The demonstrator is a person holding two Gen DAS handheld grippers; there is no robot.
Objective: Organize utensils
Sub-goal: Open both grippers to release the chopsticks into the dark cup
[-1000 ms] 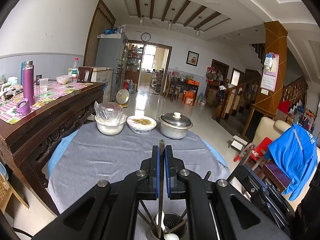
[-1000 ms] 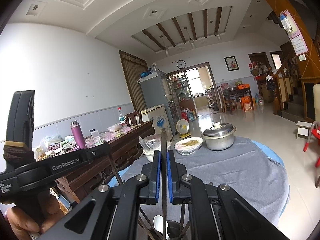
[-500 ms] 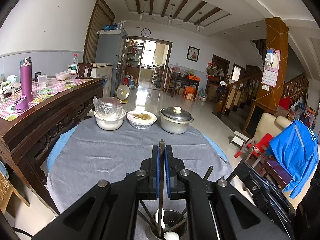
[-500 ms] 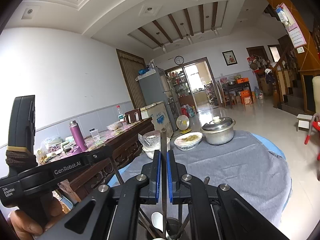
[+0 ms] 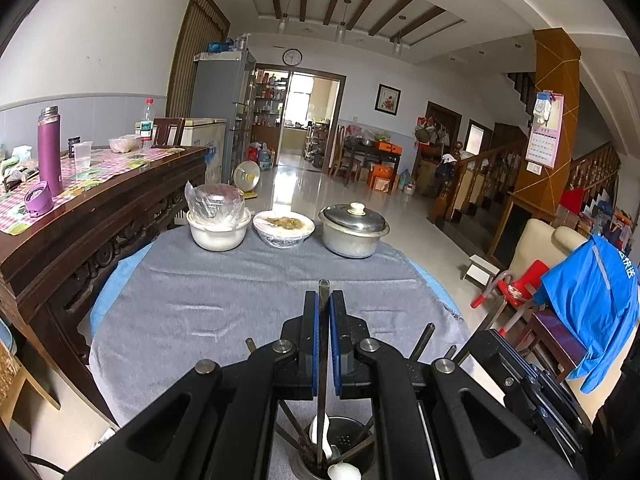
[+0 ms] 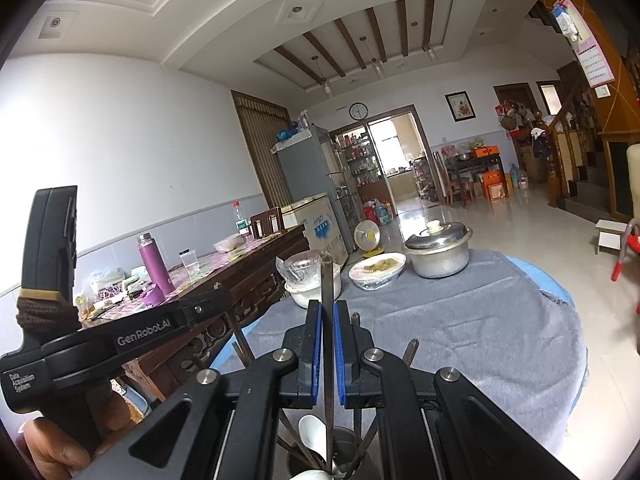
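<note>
Both tongs are closed to a narrow slit, each nipping a slim dark utensil handle. The left tongs (image 5: 323, 312) hold a chopstick (image 5: 322, 344) that stands upright between the blue pads, its top poking just above them and its lower end reaching down into the metal utensil holder (image 5: 340, 456) right below. The right tongs (image 6: 327, 320) grip a second chopstick (image 6: 328, 300) in the same way, upright, with its foot in the same holder (image 6: 340, 456), where a white spoon (image 6: 312, 432) and several more dark sticks lean outward. So the long axis of each held piece runs straight up and down, in line with the holder's mouth directly beneath; neither hand looks nearer than the other, as both sit just over the rim. The holder stands at the near edge of the bench (image 5: 240, 300), which is covered by a grey cloth, well apart from the wrapped bowl (image 5: 218, 228), the dish of food (image 5: 284, 228) and the lidded pot (image 5: 354, 232) at the far side. Any coming move likely turns on keeping the sticks vertical: lifting straight out, or letting go so they settle among the rest.
</note>
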